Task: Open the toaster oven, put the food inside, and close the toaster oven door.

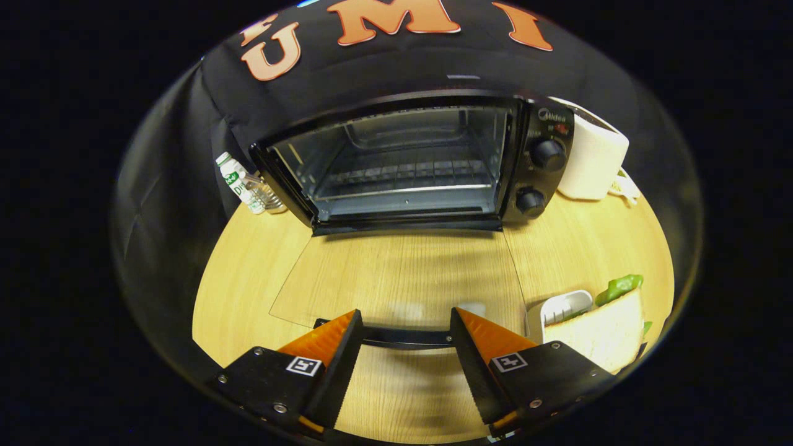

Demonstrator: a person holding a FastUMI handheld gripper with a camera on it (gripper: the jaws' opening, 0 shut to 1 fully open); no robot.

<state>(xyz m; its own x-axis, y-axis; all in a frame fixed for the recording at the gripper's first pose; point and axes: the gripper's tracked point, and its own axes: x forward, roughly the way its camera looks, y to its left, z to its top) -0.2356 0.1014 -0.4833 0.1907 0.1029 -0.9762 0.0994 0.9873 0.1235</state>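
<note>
A black toaster oven (533, 155) stands at the back of the wooden table with its glass door (396, 279) folded flat down toward me. Inside, the wire rack (403, 170) is bare. The door's dark handle bar (406, 337) runs across just ahead of my fingertips. My gripper (406, 322) is open, its fingers spread wide on either side of the handle's middle, holding nothing. To the right of the fingers a sandwich (604, 331) with green lettuce sits in a small white dish (560, 306).
A white appliance (591, 164) stands right of the oven with a white cord behind it. A small plastic bottle (238, 183) and a clear glass item stand at the oven's left. Light wooden table (248, 272) surrounds the door.
</note>
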